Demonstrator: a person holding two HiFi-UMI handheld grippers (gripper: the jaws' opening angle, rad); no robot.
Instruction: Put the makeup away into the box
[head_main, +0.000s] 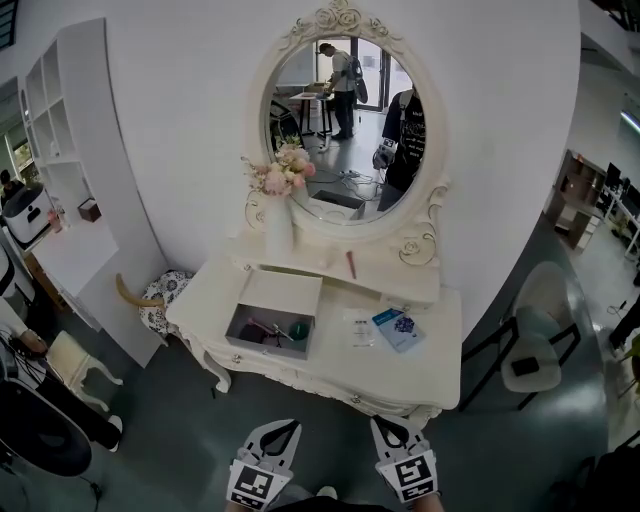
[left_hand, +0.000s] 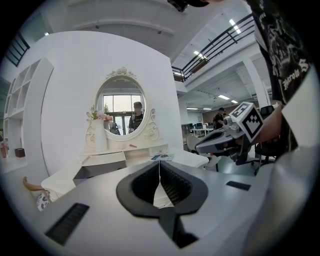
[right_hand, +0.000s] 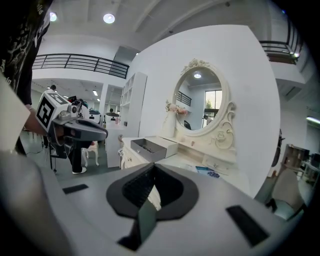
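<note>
Both sets of jaws clenched, nothing btwn them: left gripper (left_hand: 159, 165), right gripper (right_hand: 152, 169). I see the open box (head_main: 250, 347) on the dressing table (head_main: 440, 372), well ahead of the left jaws. Blue packet (head_main: 400, 328) ahead of right jaws, red stick (head_main: 351, 264) beyond.

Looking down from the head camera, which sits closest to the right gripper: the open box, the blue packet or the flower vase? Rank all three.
From the right gripper, jaws shut and empty:
1. Blue packet, nearly straight ahead.
2. Open box, ahead and off to the left.
3. Flower vase, at the far back, left.
</note>
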